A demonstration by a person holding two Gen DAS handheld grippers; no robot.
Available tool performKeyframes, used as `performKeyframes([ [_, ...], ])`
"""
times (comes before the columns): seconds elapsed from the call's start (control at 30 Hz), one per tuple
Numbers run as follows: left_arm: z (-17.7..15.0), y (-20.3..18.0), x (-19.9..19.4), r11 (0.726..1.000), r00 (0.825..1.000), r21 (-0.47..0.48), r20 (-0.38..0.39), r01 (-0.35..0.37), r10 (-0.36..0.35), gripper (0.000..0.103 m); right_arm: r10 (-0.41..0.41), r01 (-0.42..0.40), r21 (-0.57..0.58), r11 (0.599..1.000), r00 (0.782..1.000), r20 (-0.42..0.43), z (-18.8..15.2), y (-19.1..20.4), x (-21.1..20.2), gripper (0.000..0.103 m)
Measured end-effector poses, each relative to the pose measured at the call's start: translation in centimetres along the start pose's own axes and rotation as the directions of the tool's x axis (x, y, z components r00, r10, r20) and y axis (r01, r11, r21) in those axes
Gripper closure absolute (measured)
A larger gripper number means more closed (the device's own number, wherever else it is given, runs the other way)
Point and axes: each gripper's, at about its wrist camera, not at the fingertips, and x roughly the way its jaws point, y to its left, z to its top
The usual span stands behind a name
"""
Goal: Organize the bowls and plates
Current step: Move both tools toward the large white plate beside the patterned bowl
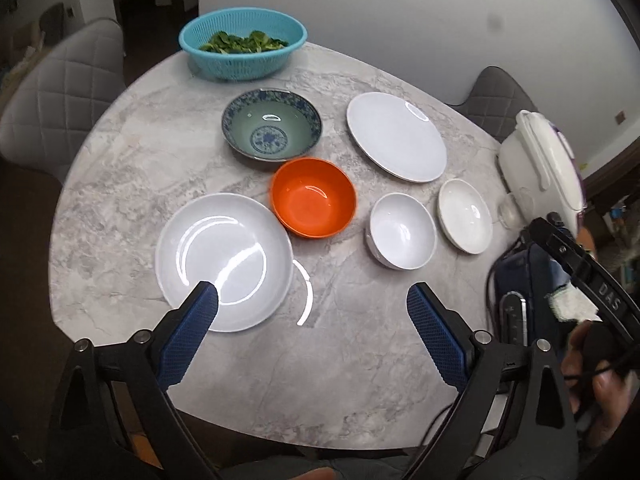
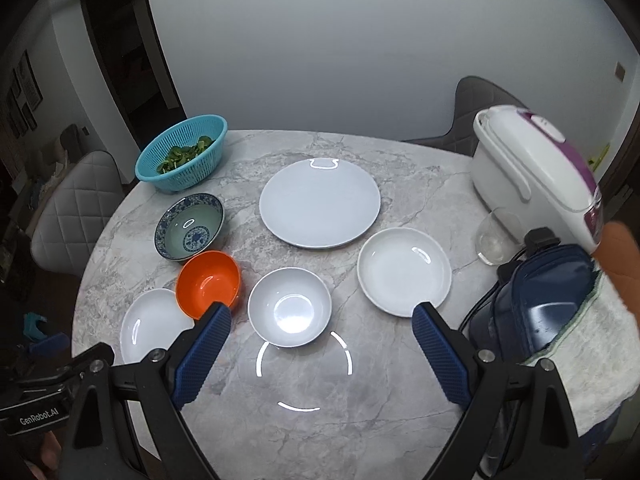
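Both grippers hover open over scattered dishes.
Left gripper and right gripper hold nothing; beside the orange bowl, the deep white plate could slide when pinched.

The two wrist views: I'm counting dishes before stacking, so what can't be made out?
- Left wrist view: near rim of the deep white plate, behind the left gripper finger.
- Right wrist view: orange bowl hides part of that plate.
- Both: the blue bag, cut off; contents unseen.
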Motion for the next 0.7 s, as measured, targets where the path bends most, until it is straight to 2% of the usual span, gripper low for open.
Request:
performKeyframes([
  [0.1,0.4,2.6,2.4,0.989,0.986,-0.039,-0.089,0.140,-0.143,0.006,0.053,-0.055,0.102,0.993,0.998,0.023,0.4,-1.9,0.9,0.009],
  [0.13,0.5,2.9,3.1,0.986,0.982,-0.029,-0.098,0.162,-0.164,0.006,0.074,-0.078,0.124,0.989,0.997,0.033,0.6,-2.4,1.4,0.009],
  [0.2,1.1,2.6,3.8,0.986,0.985,0.057,-0.089,0.155,-0.150,0.004,0.099,-0.105,0.149,0.983,0.994,0.048,1.3,-3.5,1.9,0.009],
  [0.27,3.1,2.3,5.2,0.982,0.975,0.090,-0.159,0.169,-0.153,0.004,0.140,-0.150,0.158,0.976,0.988,0.070,2.7,-4.4,2.7,0.009],
  [0.3,4.8,2.3,6.1,0.985,0.971,0.066,-0.193,0.157,-0.142,0.006,0.146,-0.156,0.162,0.974,0.987,0.072,3.5,-4.8,3.4,0.009],
  [0.33,6.6,2.7,6.7,0.989,0.974,0.033,-0.181,0.147,-0.138,0.006,0.149,-0.157,0.162,0.974,0.987,0.064,4.3,-5.3,4.2,0.009],
  [0.4,11.0,2.8,7.5,0.984,0.979,0.022,-0.112,0.175,-0.172,0.006,0.183,-0.186,0.164,0.969,0.982,0.037,6.5,-6.2,6.7,0.009],
  [0.47,15.6,1.8,9.3,0.987,0.986,0.063,-0.094,0.145,-0.139,0.006,0.233,-0.228,0.193,0.954,0.972,-0.004,8.8,-7.5,9.8,0.009],
  [0.5,17.9,1.1,10.3,0.985,0.985,0.079,-0.092,0.152,-0.145,0.006,0.267,-0.256,0.219,0.942,0.963,-0.025,10.1,-8.2,11.4,0.009],
  [0.53,19.9,0.1,11.5,0.979,0.983,0.114,-0.095,0.169,-0.158,0.006,0.300,-0.282,0.243,0.928,0.953,-0.043,11.2,-9.0,13.1,0.009],
  [0.6,23.6,-1.8,14.2,0.969,0.987,0.203,-0.108,0.143,-0.123,0.006,0.350,-0.313,0.291,0.904,0.933,-0.085,13.4,-10.3,16.4,0.009],
  [0.67,26.7,-3.1,18.4,0.960,0.972,0.209,-0.181,0.189,-0.152,0.008,0.401,-0.340,0.335,0.879,0.906,-0.133,15.2,-11.2,19.6,0.011],
  [0.7,27.9,-3.2,20.5,0.957,0.960,0.185,-0.208,0.225,-0.185,0.014,0.409,-0.333,0.353,0.874,0.897,-0.168,15.7,-11.5,21.2,0.013],
])
